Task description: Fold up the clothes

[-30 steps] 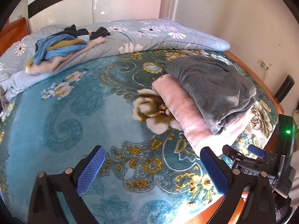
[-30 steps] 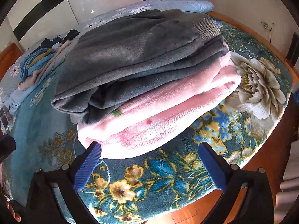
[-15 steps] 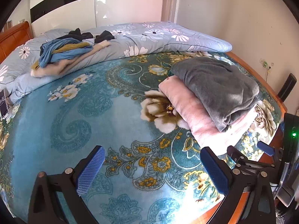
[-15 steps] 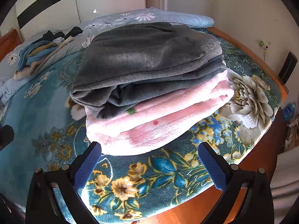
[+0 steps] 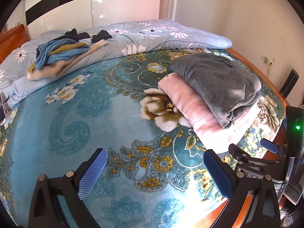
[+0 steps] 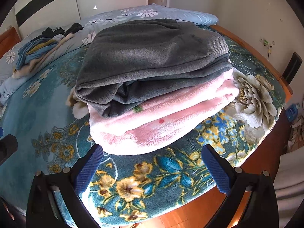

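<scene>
Teal floral bedspread [image 6: 171, 163] under folded grey garment [image 6: 152, 57] atop pink garment [image 6: 161, 125].

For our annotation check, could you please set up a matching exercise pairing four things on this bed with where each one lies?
Things:
1. grey garment
2. pink garment
3. unfolded clothes heap
4. left gripper

Places:
A. on the floral quilt at the far side of the bed
B. bottom of the folded stack, on the teal blanket
C. open over bare teal blanket, near the bed's edge
D. top of the folded stack

Pairs: 1-D, 2-B, 3-A, 4-C
</scene>
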